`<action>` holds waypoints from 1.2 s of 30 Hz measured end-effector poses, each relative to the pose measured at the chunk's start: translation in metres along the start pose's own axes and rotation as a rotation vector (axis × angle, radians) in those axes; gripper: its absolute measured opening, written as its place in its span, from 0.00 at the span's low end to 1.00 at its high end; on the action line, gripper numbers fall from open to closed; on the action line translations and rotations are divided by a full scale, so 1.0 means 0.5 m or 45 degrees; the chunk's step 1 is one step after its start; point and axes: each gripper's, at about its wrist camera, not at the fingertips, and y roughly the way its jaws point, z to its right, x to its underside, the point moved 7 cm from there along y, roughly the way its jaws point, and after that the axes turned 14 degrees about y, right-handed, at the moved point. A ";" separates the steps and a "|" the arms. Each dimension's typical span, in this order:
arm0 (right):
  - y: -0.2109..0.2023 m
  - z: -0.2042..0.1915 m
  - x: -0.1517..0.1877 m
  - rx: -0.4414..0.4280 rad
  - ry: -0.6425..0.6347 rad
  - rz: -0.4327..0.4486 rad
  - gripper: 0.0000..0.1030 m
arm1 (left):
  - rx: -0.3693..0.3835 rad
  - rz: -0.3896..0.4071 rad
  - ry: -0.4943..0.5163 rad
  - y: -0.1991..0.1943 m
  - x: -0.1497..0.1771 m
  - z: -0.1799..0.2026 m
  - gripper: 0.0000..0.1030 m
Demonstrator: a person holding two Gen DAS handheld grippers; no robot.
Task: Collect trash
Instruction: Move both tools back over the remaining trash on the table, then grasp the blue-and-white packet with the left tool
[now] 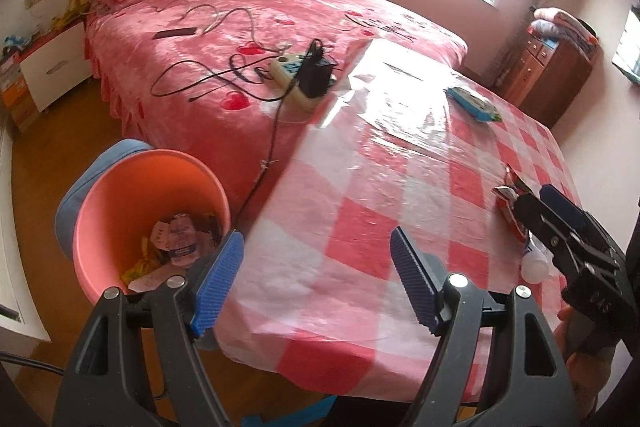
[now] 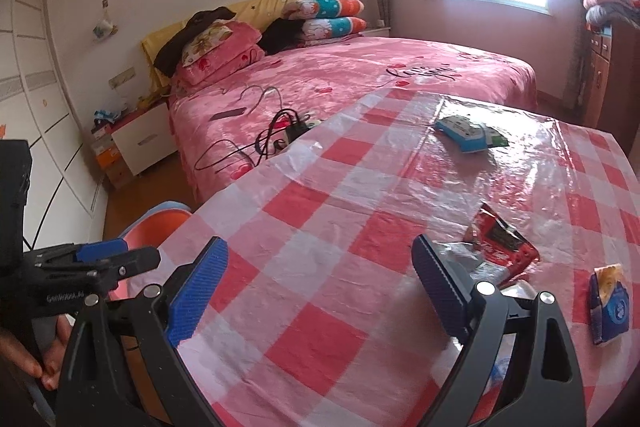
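1. Pink bin (image 1: 120,211) on floor at table's left edge, wrappers (image 1: 176,239) inside.
2. Left gripper (image 1: 316,275): jaws apart, empty.
3. Right gripper (image 2: 320,287): jaws apart, empty; red wrapper (image 2: 500,243) just beside right finger.

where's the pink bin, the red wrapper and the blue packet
pink bin (image 1: 120,195), left wrist view, inner wall
red wrapper (image 2: 505,242), right wrist view, middle of its face
blue packet (image 2: 464,134), right wrist view, its top

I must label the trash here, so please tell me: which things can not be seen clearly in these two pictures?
- Bin contents, left view: wrappers too small to read.
- Red wrapper, left view: partly behind the right hand-held gripper.
- White item, right view: hidden behind the gripper's finger.
- Bin, right view: mostly hidden by the table.
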 end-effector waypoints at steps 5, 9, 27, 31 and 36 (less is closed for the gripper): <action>-0.006 0.045 -0.012 0.020 0.052 0.012 0.90 | 0.018 0.001 0.048 0.001 -0.014 0.044 0.74; -0.010 0.087 -0.021 0.045 0.099 0.015 0.90 | 0.030 0.001 0.080 0.004 -0.028 0.077 0.74; -0.072 0.342 -0.086 0.197 0.379 0.126 0.90 | 0.189 0.019 0.192 0.064 -0.167 0.282 0.74; -0.088 0.387 -0.091 0.206 0.436 0.143 0.90 | 0.220 0.008 0.187 0.100 -0.212 0.331 0.74; -0.105 0.422 -0.094 0.212 0.479 0.161 0.90 | 0.252 -0.015 0.162 0.154 -0.267 0.382 0.74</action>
